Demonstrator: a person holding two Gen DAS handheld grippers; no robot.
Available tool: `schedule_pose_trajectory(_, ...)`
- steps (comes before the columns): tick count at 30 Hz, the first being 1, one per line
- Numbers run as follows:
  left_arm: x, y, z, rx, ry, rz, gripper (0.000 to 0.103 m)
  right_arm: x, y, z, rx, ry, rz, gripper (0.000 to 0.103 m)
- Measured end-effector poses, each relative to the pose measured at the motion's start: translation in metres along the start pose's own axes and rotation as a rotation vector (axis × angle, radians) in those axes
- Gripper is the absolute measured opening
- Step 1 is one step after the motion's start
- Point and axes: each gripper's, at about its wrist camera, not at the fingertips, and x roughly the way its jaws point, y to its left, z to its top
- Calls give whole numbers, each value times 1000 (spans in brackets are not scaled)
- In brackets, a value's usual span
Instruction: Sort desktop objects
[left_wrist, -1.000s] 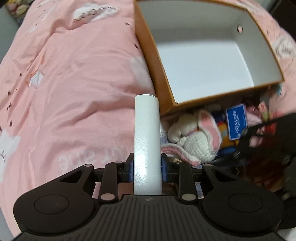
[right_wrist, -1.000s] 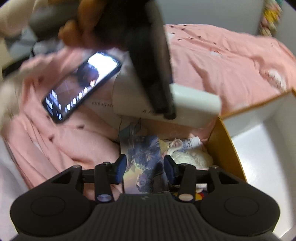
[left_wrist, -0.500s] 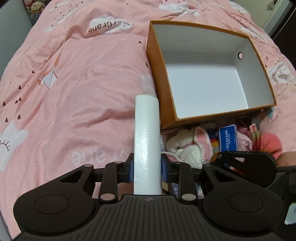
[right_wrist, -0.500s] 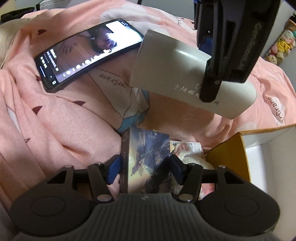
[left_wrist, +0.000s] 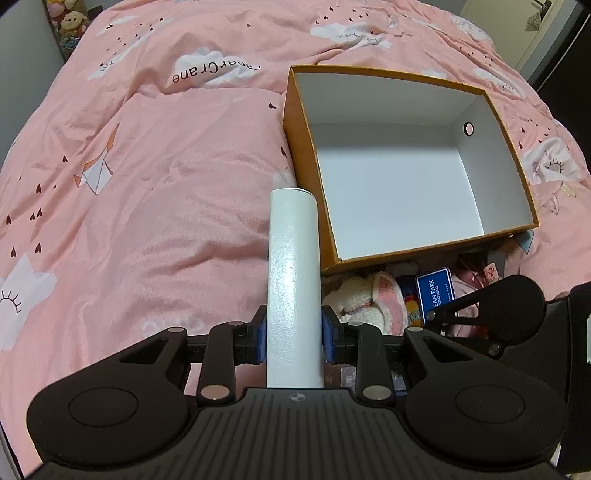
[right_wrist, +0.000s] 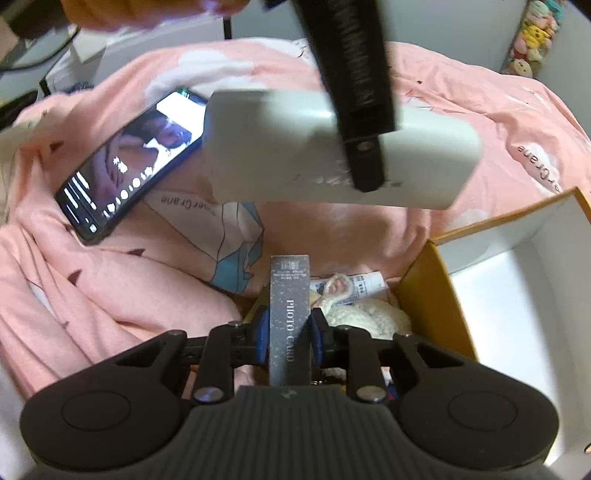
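Note:
My left gripper (left_wrist: 293, 334) is shut on a flat white power bank (left_wrist: 293, 280), held above the pink bedspread just left of the empty orange box (left_wrist: 402, 177). The power bank also shows in the right wrist view (right_wrist: 295, 147), high above. My right gripper (right_wrist: 289, 332) is shut on a grey photo card box (right_wrist: 289, 314), held edge-on over a pile of small things beside the orange box (right_wrist: 432, 295).
A pile with a white plush rabbit (left_wrist: 369, 299), a blue card (left_wrist: 434, 295) and a small tube (right_wrist: 365, 286) lies at the box's near side. A lit phone (right_wrist: 136, 162) lies on the bedspread. The right gripper's body (left_wrist: 517, 310) is close on the right.
The left gripper has risen and pulled back, so the box looks smaller and farther. The right gripper has turned the card box from face-on to edge-on and lifted it.

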Motion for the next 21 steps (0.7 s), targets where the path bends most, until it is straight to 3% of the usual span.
schedule_pose_trajectory(8, -10, -7, 15, 9, -58, -45, 32, -48, -39, -6, 198, -99, 106, 24)
schedule_pose_trajectory(12, -14, -17, 31, 23, -101, -80, 32, -82, -60, -12, 272, -158, 114, 24)
schedule_pose_trajectory(21, 7, -35, 77, -30, -171, -172, 32, -139, -120, -34, 433, -254, -126, 24)
